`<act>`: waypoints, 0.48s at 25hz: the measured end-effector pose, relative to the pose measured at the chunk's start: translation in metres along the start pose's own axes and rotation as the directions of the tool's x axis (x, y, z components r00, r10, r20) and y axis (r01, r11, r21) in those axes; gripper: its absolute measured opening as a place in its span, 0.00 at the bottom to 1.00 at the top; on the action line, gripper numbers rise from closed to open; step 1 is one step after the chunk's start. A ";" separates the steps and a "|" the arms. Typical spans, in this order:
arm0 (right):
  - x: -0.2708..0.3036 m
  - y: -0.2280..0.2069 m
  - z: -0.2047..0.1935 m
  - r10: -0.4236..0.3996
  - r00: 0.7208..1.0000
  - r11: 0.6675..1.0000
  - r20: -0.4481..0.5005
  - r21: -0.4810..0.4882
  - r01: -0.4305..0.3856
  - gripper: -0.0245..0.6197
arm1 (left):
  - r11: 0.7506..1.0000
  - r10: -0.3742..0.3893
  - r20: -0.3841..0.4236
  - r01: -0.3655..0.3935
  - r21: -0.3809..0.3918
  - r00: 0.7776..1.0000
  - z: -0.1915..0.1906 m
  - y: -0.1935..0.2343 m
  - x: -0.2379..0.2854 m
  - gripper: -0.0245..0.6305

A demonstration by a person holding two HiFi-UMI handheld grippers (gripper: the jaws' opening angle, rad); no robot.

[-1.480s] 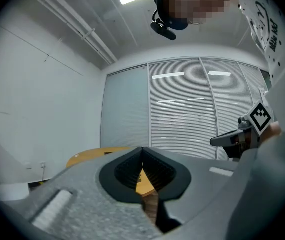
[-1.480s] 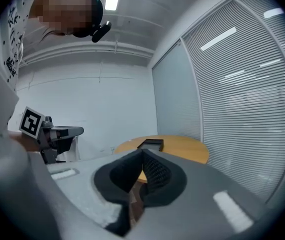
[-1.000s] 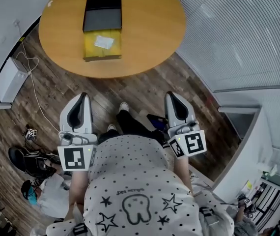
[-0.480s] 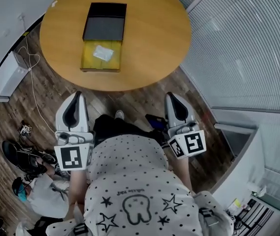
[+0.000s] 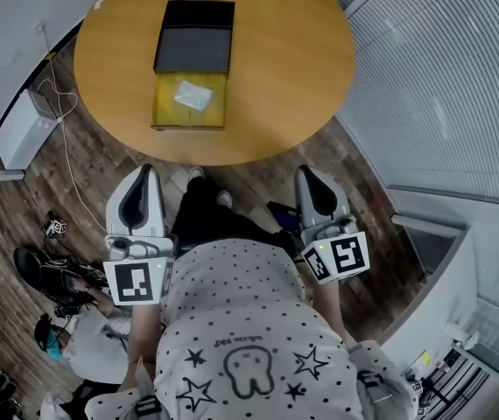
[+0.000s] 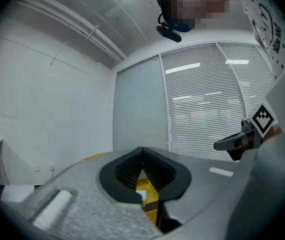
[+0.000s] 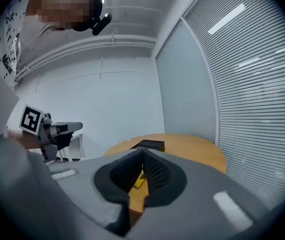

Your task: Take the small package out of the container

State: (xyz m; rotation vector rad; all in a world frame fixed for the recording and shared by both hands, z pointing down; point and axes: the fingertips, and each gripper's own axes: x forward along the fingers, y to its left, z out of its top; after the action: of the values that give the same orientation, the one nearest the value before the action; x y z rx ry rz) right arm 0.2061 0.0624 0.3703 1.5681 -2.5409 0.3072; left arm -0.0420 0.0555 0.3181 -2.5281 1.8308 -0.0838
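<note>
Lying in the yellow container (image 5: 164, 114) on the surface (image 5: 293, 51), the small package (image 5: 192, 95) is sitting well apart from the left claw (image 5: 146, 171) and right claw (image 5: 305, 171), both pressed together, empty. Spreading one before reaching in, then pinching an edge, seems wisest.

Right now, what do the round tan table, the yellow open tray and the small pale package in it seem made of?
Round tan table: probably wood or wood-look laminate, satin; even colour. Yellow open tray: card or plastic, matte; thin flat walls, unclear which. Small pale package: likely plastic film; whitish, crinkled sheen.
</note>
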 end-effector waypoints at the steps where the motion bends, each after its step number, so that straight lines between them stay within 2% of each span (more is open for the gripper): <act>1: 0.005 0.000 0.001 -0.007 1.000 1.000 -0.002 0.002 0.007 0.04 | 1.000 -0.012 -0.002 0.012 0.001 1.000 -0.001 0.002 0.005 0.05; 12: 0.090 -0.003 0.032 -0.063 0.998 0.998 0.007 0.008 0.063 0.04 | 0.996 -0.088 -0.002 0.088 0.006 0.996 0.002 0.062 0.085 0.05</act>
State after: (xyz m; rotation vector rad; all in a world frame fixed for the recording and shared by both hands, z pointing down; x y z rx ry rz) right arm 0.1680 -0.0250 0.3602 1.6514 -2.4929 0.3044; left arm -0.0742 -0.0448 0.3161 -2.6053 1.7166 -0.0924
